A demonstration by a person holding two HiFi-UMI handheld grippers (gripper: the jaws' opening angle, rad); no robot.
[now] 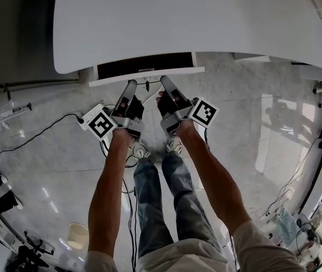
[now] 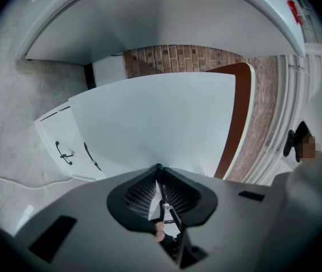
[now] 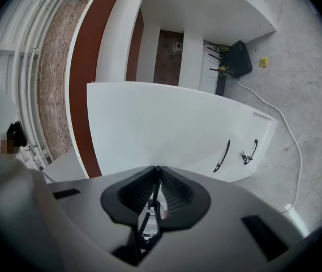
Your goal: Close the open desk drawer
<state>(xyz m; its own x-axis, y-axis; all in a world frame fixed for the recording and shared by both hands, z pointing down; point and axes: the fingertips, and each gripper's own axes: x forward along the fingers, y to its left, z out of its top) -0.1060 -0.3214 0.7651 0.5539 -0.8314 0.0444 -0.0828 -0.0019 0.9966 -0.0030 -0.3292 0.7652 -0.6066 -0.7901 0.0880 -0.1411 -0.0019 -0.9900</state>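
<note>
White desk (image 1: 194, 16): drawer (image 1: 146, 75) partly open
Left gripper (image 1: 131, 84): fingers (image 2: 141, 194) pressed together, empty, tip at drawer front
Right gripper (image 1: 163, 79): fingers (image 3: 175, 194) together, empty

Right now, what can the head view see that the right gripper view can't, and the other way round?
Only the head view shows the person's jeans, shoes, the left gripper and the drawer's dark opening. Only the right gripper view shows the black router on the floor, the brick wall and a cabinet's two black handles. Both show the white desk, the white drawer front and the right gripper, its jaws shut.
</note>
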